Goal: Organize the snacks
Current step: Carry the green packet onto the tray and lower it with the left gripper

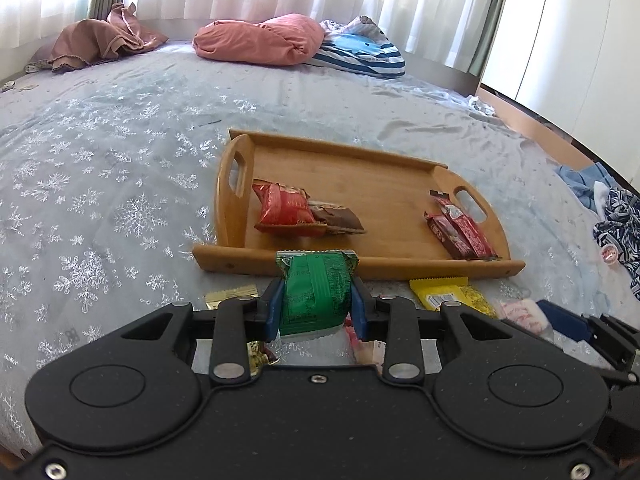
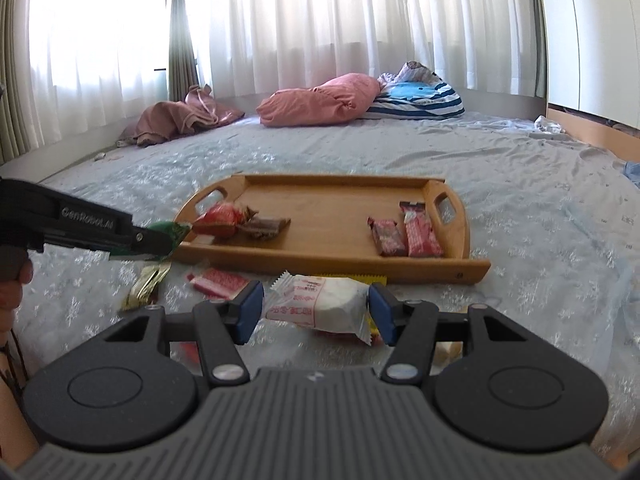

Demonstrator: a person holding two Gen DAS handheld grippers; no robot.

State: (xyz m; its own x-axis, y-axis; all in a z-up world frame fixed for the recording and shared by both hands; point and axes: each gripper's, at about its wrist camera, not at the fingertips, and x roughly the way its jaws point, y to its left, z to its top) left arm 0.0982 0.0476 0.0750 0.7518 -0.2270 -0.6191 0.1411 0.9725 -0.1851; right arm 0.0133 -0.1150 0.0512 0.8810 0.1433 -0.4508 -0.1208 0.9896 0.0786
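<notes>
My left gripper (image 1: 317, 300) is shut on a green snack packet (image 1: 314, 292), held just in front of the near rim of the wooden tray (image 1: 360, 266). The tray holds a red packet (image 1: 286, 210), a brown bar (image 1: 338, 220) and red-brown bars (image 1: 460, 226) at its right end. My right gripper (image 2: 316, 308) has its blue fingers on either side of a white snack packet (image 2: 324, 304); a gap shows at the left finger. The left gripper (image 2: 160, 242) with the green packet shows at the left of the right wrist view, near the tray (image 2: 340, 270).
Loose snacks lie on the bed before the tray: a yellow packet (image 1: 448, 294), a gold packet (image 2: 146, 284), a pink-red packet (image 2: 218, 282). Pink pillows (image 1: 260, 40) and a striped cushion (image 1: 360, 50) lie at the far side. Clothes (image 1: 616, 220) are at the right.
</notes>
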